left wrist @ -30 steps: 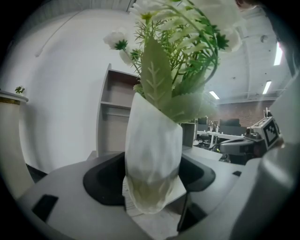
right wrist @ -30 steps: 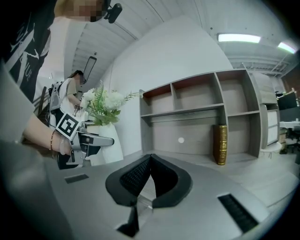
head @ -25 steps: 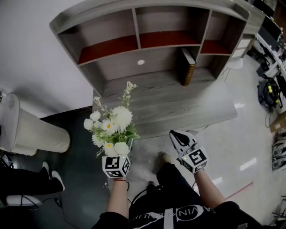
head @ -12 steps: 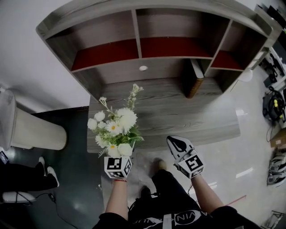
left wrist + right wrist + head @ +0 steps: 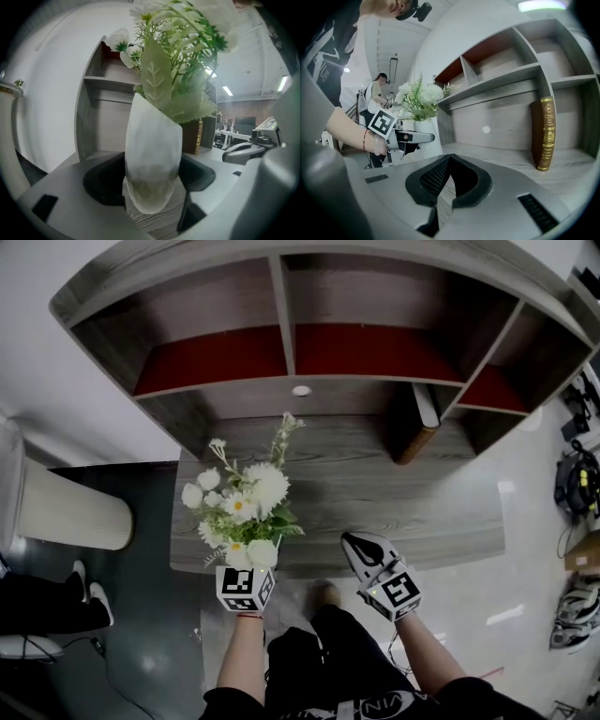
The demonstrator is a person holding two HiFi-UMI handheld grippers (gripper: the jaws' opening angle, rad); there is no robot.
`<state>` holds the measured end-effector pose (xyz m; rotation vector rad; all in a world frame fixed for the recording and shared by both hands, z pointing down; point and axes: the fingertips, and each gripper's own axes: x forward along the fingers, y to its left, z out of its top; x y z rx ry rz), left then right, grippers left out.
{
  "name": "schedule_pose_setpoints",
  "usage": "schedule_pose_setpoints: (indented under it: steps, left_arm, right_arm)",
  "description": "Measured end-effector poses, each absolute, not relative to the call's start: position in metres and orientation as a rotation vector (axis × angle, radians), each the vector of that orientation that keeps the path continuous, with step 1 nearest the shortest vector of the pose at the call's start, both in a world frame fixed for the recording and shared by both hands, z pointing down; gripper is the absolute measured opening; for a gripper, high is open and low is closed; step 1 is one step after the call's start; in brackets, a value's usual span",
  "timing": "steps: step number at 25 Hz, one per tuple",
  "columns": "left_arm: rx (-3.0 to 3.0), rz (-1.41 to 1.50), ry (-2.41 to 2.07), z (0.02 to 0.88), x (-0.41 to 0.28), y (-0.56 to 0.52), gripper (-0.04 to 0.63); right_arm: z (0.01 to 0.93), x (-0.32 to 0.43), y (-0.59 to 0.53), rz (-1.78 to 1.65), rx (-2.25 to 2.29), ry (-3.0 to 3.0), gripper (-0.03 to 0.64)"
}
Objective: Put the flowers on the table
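Observation:
A bunch of white flowers [image 5: 242,504] with green leaves stands in a white faceted vase [image 5: 152,159]. My left gripper [image 5: 251,563] is shut on that vase and holds it upright over the front left part of the grey wooden table [image 5: 375,484]. In the left gripper view the vase's base hangs just above the wood grain between the jaws. My right gripper [image 5: 364,547] hovers at the table's front edge, shut and holding nothing. In the right gripper view the flowers [image 5: 419,99] and the left gripper [image 5: 419,137] show at left.
A shelf unit [image 5: 291,343] with red-backed compartments rises at the table's back. A brown book [image 5: 419,432] leans upright at back right, also the book [image 5: 546,133] in the right gripper view. A pale cylinder [image 5: 66,512] stands on the floor at left. Equipment [image 5: 577,484] lies at far right.
I have stepped closer to the table, so both grippers now reach its front edge. The left gripper has carried the flowers forward over the tabletop. The right gripper stays shut.

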<state>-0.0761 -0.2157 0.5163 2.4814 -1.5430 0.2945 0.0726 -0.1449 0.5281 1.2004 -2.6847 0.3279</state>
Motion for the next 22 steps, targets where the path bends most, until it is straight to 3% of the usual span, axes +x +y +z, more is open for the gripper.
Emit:
schedule_pose_setpoints:
  steps: [22]
  left_arm:
    - [2.526, 0.26, -1.532, 0.505, -0.089, -0.197, 0.336]
  right_arm:
    - [0.524, 0.04, -0.084, 0.4, 1.198, -2.697, 0.008]
